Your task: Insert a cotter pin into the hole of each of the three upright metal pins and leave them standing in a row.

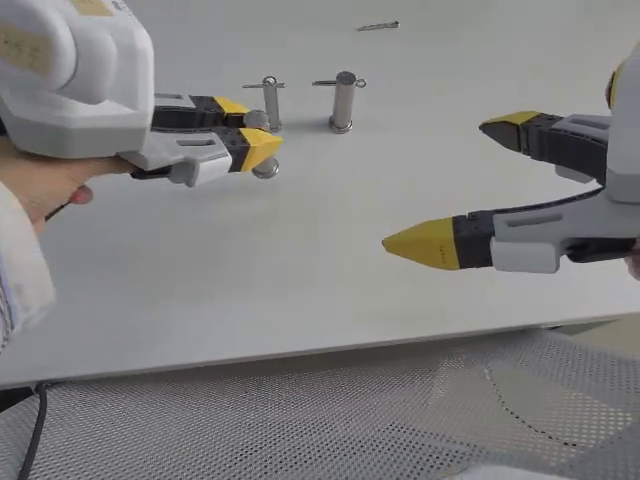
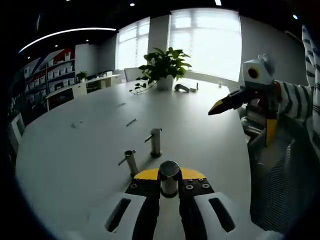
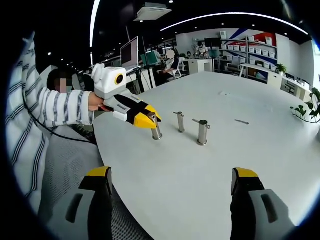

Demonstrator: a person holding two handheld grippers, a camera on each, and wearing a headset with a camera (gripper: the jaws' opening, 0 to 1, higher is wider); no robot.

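Stage in hand: third pin of three, cotter pin not yet fitted.

1. The left gripper [image 1: 256, 130] was clamped shut on the third pin [image 2: 169, 182], held upright at the near end of the row. Its base sat at or just above the table [image 1: 300, 270]; which of the two could not be told. No cotter pin showed in it.
2. The middle pin [image 1: 270, 102] stood just beside it with the first cotter pin [image 1: 258, 85] through its upper end. The end pin [image 1: 343, 102] stood next along the row with the second cotter pin [image 1: 328, 83] through it in the same way.
3. The right gripper [image 1: 435, 185] hovered over the near part of the table, jaws spread wide and holding nothing, well apart from the row.
4. The loose cotter pin [image 1: 378, 26] lay flat on the table well beyond the row, touching nothing.

Judged next move: the right gripper would need to reach past the standing pins without knocking them and pinch the loose cotter pin by its looped end. It would then line the legs up with the cross hole while the left gripper steadied the third pin. The hole's facing could not be made out, so the pin might need turning first.
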